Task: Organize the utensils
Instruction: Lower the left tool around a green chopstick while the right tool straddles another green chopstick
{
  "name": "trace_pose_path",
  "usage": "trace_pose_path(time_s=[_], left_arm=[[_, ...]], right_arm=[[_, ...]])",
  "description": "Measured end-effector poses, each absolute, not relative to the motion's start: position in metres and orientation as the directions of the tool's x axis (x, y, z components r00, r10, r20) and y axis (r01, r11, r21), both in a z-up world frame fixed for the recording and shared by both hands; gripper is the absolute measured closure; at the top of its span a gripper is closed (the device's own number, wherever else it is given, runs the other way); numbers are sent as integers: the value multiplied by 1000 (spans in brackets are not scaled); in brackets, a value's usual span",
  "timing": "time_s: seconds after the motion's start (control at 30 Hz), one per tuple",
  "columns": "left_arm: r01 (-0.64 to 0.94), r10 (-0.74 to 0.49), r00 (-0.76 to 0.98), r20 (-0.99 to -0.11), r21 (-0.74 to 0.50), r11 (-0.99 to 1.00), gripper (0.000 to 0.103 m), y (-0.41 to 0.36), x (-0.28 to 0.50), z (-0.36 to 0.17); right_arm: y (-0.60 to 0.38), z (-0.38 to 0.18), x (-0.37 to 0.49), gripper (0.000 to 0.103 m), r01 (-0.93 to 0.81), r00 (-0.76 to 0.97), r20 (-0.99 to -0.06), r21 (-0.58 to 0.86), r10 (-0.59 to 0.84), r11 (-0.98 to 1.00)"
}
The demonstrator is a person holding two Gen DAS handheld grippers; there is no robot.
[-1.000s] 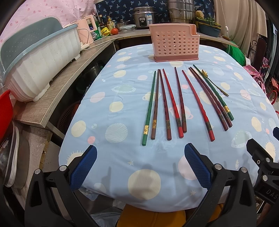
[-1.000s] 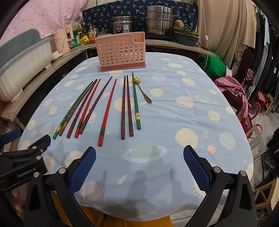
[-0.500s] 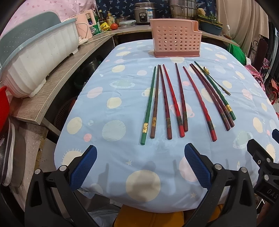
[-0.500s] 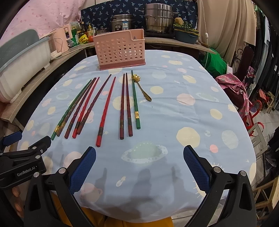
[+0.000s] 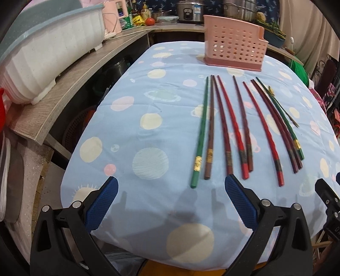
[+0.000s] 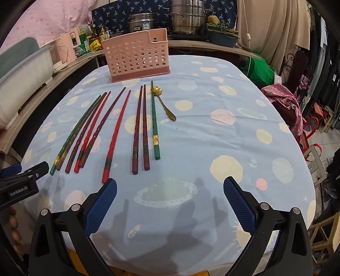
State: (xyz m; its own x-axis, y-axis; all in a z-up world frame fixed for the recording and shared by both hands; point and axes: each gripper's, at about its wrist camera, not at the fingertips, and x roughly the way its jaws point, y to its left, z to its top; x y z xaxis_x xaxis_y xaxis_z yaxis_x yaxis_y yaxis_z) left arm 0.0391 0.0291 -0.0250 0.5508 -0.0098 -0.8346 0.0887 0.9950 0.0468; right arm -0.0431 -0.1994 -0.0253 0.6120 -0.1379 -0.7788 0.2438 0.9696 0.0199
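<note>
Gold spoon (image 6: 163, 104) clear only in right view; both jaws spread, empty.

Table (image 6: 212, 148) wearing a blue planet-print cloth; wooden counter (image 5: 70, 89) running along its left, carrying a white tub (image 5: 53, 53); steel pots (image 6: 187, 19) sitting behind; beige curtain (image 6: 272, 31) hanging at right.

At your 3 o'clock in the left wrist view, the right gripper (image 5: 328, 203) is cut by the frame edge. The spoon (image 5: 282, 106) is too thin and blurred to read, its bowl half hidden behind a green chopstick (image 5: 280, 118).
</note>
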Motion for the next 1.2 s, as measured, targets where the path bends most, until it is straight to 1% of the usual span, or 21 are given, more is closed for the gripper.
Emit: trace_pose_path(time_s=[0.1, 0.27, 0.53, 0.6, 0.63, 0.7, 0.77, 0.8, 0.83, 0.87, 0.9, 0.93, 0.97, 1.0, 1.03, 1.07, 1.13, 1.17, 1.2], left_arm=[[83, -13, 543, -839, 38, 996, 8, 33, 49, -31], [90, -23, 525, -851, 29, 995, 20, 35, 62, -41], [105, -26, 521, -853, 34, 994, 21, 30, 72, -46], [116, -36, 509, -860, 27, 993, 31, 30, 74, -48], [122, -50, 494, -868, 13, 992, 36, 30, 76, -51], [120, -57, 495, -867, 3, 993, 38, 30, 76, -50], [133, -65, 496, -866, 2, 991, 44, 28, 76, -49], [140, -69, 498, -864, 1, 990, 47, 27, 76, -49], [146, -73, 500, -863, 1, 989, 54, 26, 76, -48], [154, -77, 502, -862, 1, 988, 62, 25, 76, -48], [158, -80, 502, -861, 1, 987, 66, 23, 76, -47], [164, -84, 502, -861, 0, 986, 74, 23, 76, -47], [168, -87, 500, -862, -2, 986, 78, 22, 77, -47], [170, -91, 499, -862, -5, 985, 81, 22, 77, -47], [174, -93, 498, -862, -6, 985, 86, 22, 78, -47], [174, -92, 498, -862, -5, 985, 89, 22, 79, -47], [173, -95, 496, -863, -9, 985, 89, 22, 80, -47], [174, -95, 496, -863, -8, 985, 89, 22, 80, -47], [174, -94, 497, -863, -7, 985, 89, 22, 80, -47]], right_arm=[[-205, -29, -37, 7, 251, 606, -784, 23, -139, 968], [-209, -32, -30, 7, 251, 604, -785, 21, -140, 968], [-214, -31, -10, 7, 249, 605, -786, 33, -129, 968], [-216, -30, -2, 7, 246, 611, -783, 44, -120, 968], [-218, -30, 1, 9, 245, 614, -779, 40, -123, 969], [-221, -27, 9, 13, 244, 623, -771, 36, -129, 969], [-227, -27, 19, 17, 245, 629, -768, 52, -118, 968], [-231, -27, 25, 23, 245, 630, -769, 64, -109, 967], [-234, -27, 30, 28, 246, 631, -769, 74, -102, 967], [-237, -27, 37, 31, 246, 631, -770, 81, -96, 966], [-239, -28, 42, 39, 246, 630, -771, 83, -94, 966], [-242, -30, 48, 46, 243, 628, -773, 82, -92, 967], [-243, -31, 54, 49, 238, 625, -776, 83, -87, 968], [-244, -33, 59, 55, 234, 622, -779, 87, -80, 968], [-245, -36, 64, 60, 228, 618, -783, 95, -69, 969], [-247, -38, 69, 63, 222, 612, -788, 102, -57, 970], [-249, -45, 77, 73, 216, 600, -799, 115, -39, 970], [-250, -48, 80, 75, 214, 596, -803, 122, -30, 969], [-251, -51, 83, 81, 213, 592, -806, 130, -22, 968]])
